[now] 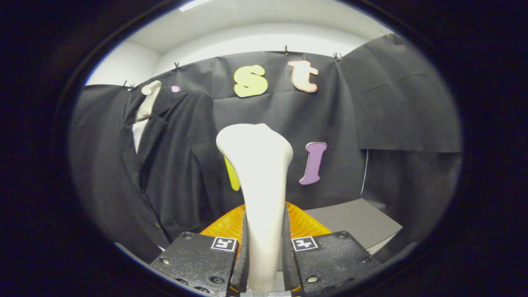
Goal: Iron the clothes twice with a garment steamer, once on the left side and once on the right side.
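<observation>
A white garment steamer [259, 185] stands upright between my fingers, its wide head rising above them. My gripper [264, 251] is shut on the steamer's narrow handle, with both fingers pressing its sides. A dark suit jacket [173, 165] with a white shirt collar hangs on a pale mannequin neck [149, 99], up and to the left of the steamer and some way beyond it. The steamer head is apart from the jacket's cloth.
An orange ribbed base [307, 225] lies just behind the fingers. A grey table top [354, 225] runs off to the right of it. Black cloth walls [392, 103] close the booth behind and at the right.
</observation>
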Action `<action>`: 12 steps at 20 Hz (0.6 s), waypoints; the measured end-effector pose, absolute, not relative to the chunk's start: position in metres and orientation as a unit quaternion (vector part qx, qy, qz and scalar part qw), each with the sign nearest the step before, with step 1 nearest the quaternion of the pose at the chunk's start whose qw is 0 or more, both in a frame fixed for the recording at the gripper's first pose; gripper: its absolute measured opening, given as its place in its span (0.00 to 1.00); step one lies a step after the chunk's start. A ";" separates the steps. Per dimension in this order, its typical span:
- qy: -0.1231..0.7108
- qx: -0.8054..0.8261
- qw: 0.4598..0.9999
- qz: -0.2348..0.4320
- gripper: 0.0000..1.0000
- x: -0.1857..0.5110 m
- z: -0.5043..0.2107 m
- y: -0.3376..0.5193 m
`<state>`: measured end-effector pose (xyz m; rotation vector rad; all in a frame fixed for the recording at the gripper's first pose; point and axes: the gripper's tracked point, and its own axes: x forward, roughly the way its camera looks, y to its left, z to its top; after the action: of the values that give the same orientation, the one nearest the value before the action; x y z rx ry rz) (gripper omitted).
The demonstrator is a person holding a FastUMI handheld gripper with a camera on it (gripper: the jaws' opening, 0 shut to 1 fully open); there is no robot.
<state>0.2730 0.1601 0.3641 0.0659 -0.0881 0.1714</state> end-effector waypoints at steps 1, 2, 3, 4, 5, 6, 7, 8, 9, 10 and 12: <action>-0.052 0.028 0.994 0.090 0.35 0.271 0.375 0.175; -0.060 0.026 0.993 0.096 0.35 0.268 0.385 0.190; -0.064 0.020 0.992 0.102 0.35 0.265 0.395 0.207; -0.072 0.018 0.991 0.108 0.35 0.263 0.405 0.223; -0.079 0.013 0.990 0.112 0.35 0.262 0.415 0.238; -0.088 0.006 0.989 0.115 0.35 0.260 0.424 0.253; -0.092 -0.001 0.989 0.116 0.35 0.259 0.431 0.266; -0.095 -0.007 0.988 0.118 0.35 0.258 0.436 0.279; -0.098 -0.009 0.988 0.122 0.35 0.257 0.440 0.293; -0.098 -0.015 0.987 0.126 0.35 0.256 0.443 0.306; -0.100 -0.026 0.986 0.130 0.35 0.257 0.446 0.327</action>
<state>0.2566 0.3270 0.4460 -0.0521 -0.2003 0.2617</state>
